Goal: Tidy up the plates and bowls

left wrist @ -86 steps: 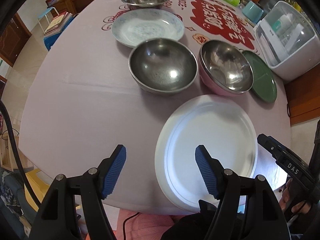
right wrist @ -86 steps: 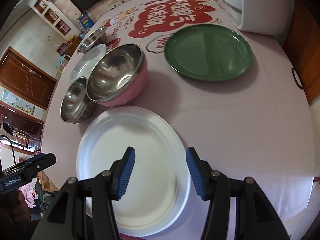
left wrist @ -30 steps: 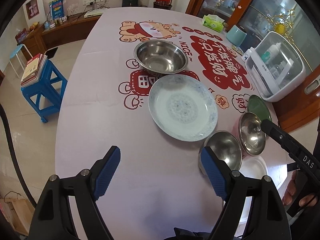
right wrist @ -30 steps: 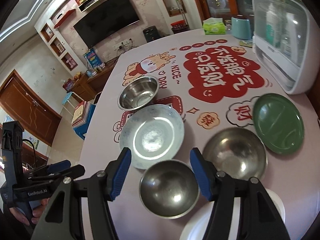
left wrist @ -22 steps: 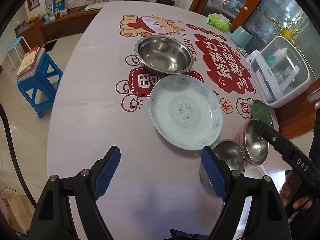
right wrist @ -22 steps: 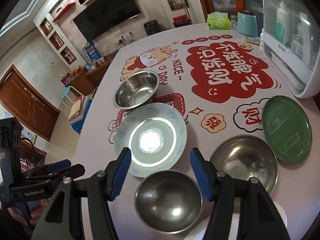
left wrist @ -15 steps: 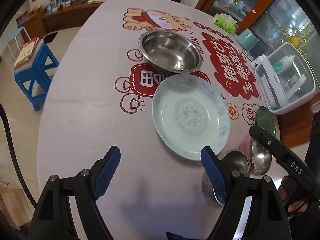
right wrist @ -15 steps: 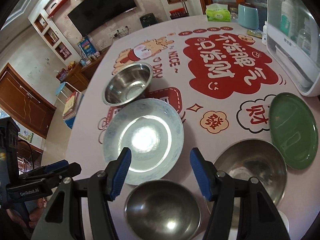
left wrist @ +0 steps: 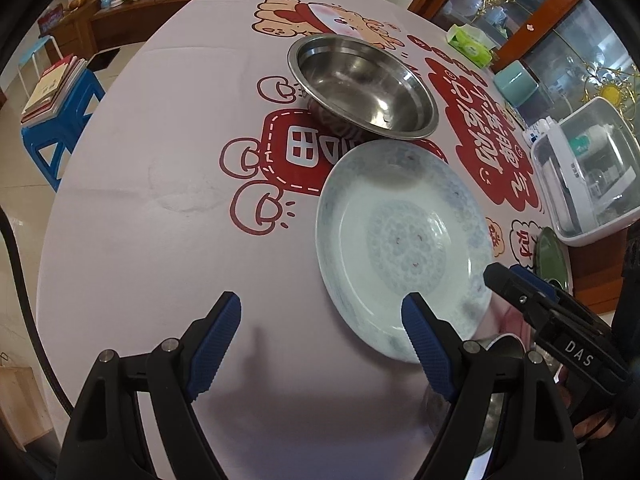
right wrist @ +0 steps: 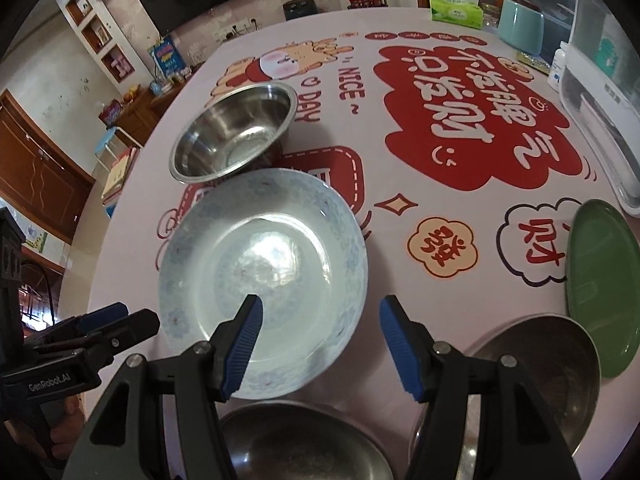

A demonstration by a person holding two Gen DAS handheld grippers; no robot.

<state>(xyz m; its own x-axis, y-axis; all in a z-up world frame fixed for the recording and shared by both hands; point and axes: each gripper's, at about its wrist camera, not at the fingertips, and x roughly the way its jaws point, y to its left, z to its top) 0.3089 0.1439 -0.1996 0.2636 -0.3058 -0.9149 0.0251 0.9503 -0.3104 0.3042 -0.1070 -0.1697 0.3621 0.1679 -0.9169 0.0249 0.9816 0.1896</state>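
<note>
Both grippers lower toward patterned plate point(left wrist: 404, 240).

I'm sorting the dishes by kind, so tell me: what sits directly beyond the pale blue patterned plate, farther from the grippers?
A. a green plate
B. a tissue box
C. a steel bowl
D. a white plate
C: the steel bowl stands just past the far rim of the pale blue patterned plate, while the green plate lies off to the side.
</note>
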